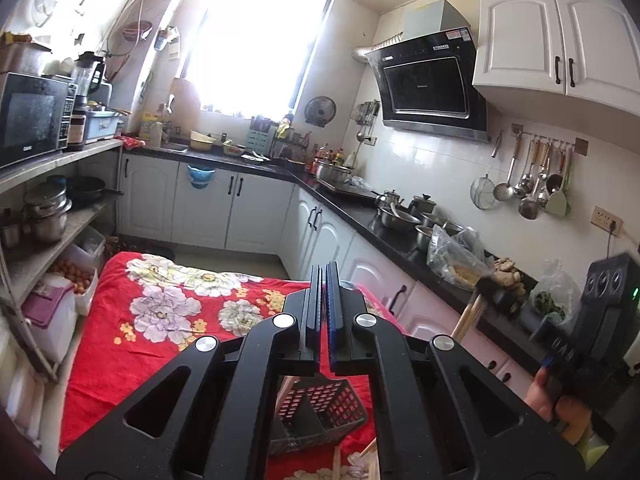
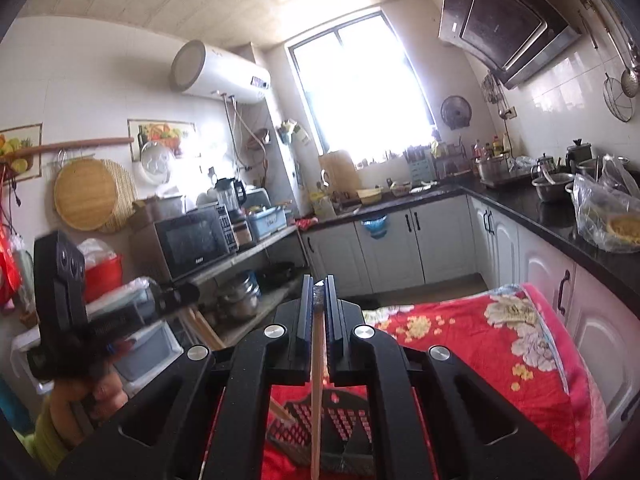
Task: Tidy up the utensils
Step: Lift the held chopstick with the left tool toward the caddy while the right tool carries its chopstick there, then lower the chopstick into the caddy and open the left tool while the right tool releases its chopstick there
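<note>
- Left wrist view: the left gripper [image 1: 324,280] has its jaws pressed together around nothing and is raised clear of the work. Below it the black perforated plastic utensil basket [image 1: 320,412] stands on the red flowered cloth [image 1: 160,320].
- Right wrist view: the right gripper [image 2: 319,292] pinches a pale wooden chopstick [image 2: 317,392]. The stick hangs down toward the basket below, probably ready for dropping into a compartment.

A pale wooden chopstick [image 2: 318,380] stands nearly upright above a black perforated plastic utensil basket [image 2: 344,420] — partitioned inside, more wooden sticks [image 2: 280,414] beside it — on red floral cloth.
</note>
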Motion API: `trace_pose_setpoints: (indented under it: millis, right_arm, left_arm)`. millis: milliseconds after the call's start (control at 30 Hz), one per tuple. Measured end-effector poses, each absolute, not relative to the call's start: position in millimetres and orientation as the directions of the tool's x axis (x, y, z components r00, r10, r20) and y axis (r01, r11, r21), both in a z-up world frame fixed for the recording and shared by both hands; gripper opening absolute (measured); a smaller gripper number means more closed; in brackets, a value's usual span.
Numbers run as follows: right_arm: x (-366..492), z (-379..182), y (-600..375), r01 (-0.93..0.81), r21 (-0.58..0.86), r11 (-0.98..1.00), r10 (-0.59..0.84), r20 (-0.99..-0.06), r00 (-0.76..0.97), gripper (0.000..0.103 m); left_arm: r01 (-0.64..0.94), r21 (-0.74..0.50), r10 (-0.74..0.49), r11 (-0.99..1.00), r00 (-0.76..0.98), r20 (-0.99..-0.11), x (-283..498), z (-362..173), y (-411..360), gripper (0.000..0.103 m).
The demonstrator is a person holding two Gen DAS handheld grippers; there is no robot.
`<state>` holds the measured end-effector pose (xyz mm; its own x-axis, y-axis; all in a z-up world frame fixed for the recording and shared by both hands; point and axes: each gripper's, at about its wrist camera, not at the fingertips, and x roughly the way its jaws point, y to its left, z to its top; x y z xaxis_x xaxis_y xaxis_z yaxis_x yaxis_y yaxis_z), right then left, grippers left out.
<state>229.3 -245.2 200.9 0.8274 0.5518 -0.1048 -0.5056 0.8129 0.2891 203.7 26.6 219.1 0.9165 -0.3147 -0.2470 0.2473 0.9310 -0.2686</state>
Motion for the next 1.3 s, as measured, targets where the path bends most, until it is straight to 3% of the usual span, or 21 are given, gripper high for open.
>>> trace_pose_setpoints:
  millis: [333,833,1300]
  right_arm:
    - [259,206,-243,-0.455,0.254,0.854,0.486,-0.073,0.871,0.005]
    - [304,140,-224,-0.353,0.237,0.905,0.393,-0.151,0.907,0.005]
    - [303,106,-213,-0.323,0.256,0.911,0.373,-0.181,0.910,0.006]
  left_arm:
    - [0.221,-0.310,-0.314,0.925,0.903,-0.293,226,189,39,0.001]
    - [0.213,-0.396,-0.368,0.893,0.854,-0.369,260,127,64,0.001]
    - [0.198,-0.368,-0.346,0.909,0.850,-0.397,256,102,74,0.001]
